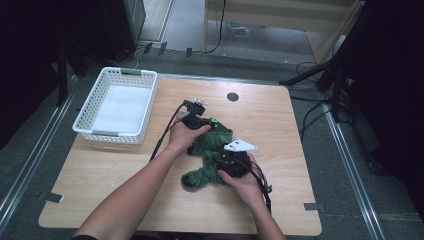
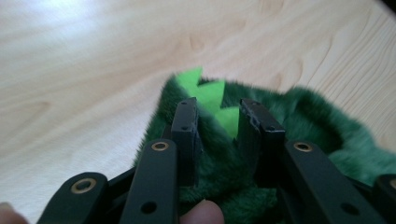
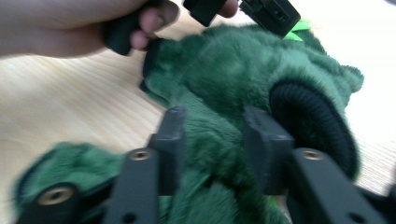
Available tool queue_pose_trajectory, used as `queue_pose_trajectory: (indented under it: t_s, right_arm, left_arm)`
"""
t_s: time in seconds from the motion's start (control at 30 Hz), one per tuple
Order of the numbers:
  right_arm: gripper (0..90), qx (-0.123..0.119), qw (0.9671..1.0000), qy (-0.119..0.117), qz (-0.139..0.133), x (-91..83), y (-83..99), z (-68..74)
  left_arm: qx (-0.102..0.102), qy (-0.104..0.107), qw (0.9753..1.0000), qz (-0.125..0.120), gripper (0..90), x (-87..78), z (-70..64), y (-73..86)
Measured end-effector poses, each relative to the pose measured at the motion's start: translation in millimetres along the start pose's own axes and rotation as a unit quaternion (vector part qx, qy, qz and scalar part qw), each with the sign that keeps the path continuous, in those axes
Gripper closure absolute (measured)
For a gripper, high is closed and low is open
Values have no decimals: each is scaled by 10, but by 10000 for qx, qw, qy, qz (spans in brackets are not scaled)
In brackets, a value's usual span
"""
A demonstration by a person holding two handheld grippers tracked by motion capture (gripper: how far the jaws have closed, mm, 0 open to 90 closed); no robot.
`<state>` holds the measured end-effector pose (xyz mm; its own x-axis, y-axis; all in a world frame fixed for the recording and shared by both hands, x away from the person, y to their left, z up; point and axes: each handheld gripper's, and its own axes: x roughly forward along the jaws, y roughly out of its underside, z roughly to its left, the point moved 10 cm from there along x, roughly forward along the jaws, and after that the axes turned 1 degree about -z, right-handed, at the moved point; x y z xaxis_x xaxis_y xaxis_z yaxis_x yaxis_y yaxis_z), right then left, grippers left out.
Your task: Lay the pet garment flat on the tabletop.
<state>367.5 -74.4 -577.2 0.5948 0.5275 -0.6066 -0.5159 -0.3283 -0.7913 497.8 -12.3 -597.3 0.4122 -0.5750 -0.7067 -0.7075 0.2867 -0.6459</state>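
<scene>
Beside the green plush garment (image 1: 210, 155) sits a white basket (image 1: 90, 107), liner inside.

Green garment (image 1: 212, 150): deep-pile fuzzy plush, matt; flat bright-green felt-like spikes (image 2: 212, 95), black ribbed knit cuff (image 3: 310, 123). My jaws: matt black plastic, brass-coloured rivets. Table (image 1: 280, 130): smooth light wood grain, slight sheen. Basket (image 1: 117, 105): white perforated plastic.

A plush garment (image 1: 210, 155) lies near the middle of the tabletop (image 1: 100, 175). A basket (image 1: 117, 105) sits at the far left corner, well apart from it. The left gripper (image 1: 197, 120) is on the garment's far-left side, the right gripper (image 1: 232, 162) on its near-right side.
</scene>
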Motion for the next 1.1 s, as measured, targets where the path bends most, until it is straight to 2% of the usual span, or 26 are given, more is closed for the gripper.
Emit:
queue_pose_trajectory:
  t_s: [0.03,0.1,0.17,0.23,0.27,0.33,0.43,0.47,0.5,0.6,0.67,0.7,0.73,0.77,0.8,0.87,0.9,0.97,1.03,1.07,1.1]
  right_arm:
    - [566,-10,9998,50,174,70,58,-26]
    - [648,-43,9991,139,410,183,170,-55]
    - [765,-89,9989,197,409,192,196,-74]
    - [852,-72,9991,175,379,148,182,-77]
    - [870,-69,9992,118,374,129,182,-73]
    - [887,94,9991,-206,372,68,170,-10]
    - [894,96,9979,-577,284,-109,110,81]
    - [895,102,9972,-697,253,-181,90,118]
    - [896,92,9963,-824,246,-249,80,158]
    - [894,135,9927,-1143,362,-387,117,243]
    - [880,189,9934,-1038,445,-360,161,207]
    - [851,256,9947,-864,499,-307,190,150]
    - [807,395,9952,-675,580,-236,226,84]
    - [762,537,9943,-637,663,-170,264,40]
    - [711,638,9928,-718,716,-123,290,30]
    - [606,734,9900,-1005,668,-116,268,63]
    - [585,686,9895,-1108,623,-156,232,86]
    - [564,570,9895,-1244,455,-278,117,88]
    - [584,758,9872,-1395,128,-420,-61,12]
    - [598,911,9864,-1365,-67,-469,-171,-66]
    - [610,993,9877,-1184,-223,-494,-277,-171]
  left_arm:
    - [-21,1,9999,124,682,34,8,30]
    - [-147,65,9998,100,675,61,24,29]
    - [-286,61,9996,65,677,69,39,14]
    - [-244,0,9997,76,683,75,51,11]
    - [-269,-29,9996,40,687,84,54,-2]
    - [-422,-10,9991,39,693,91,68,-19]
    - [-499,-79,9987,7,702,101,91,-38]
    - [-508,-123,9986,-29,706,109,90,-47]
    - [-429,-154,9990,25,708,105,95,-42]
    - [-373,-263,9990,-19,713,118,96,-55]
    - [-370,-303,9988,-89,712,132,100,-67]
    - [-352,-301,9989,-104,709,136,100,-71]
    - [-362,-299,9988,-142,697,143,95,-80]
    - [-354,-281,9989,-141,677,144,86,-83]
    - [-291,-230,9992,-152,629,139,73,-87]
    - [-241,-36,9992,-320,529,103,49,-119]
    - [-296,60,9982,-527,496,63,41,-161]
    - [-373,236,9956,-828,495,-60,54,-234]
    - [-506,428,9924,-1039,522,-183,66,-283]
    - [-559,511,9910,-1105,545,-237,71,-288]
    - [-607,536,9902,-1134,558,-281,77,-272]
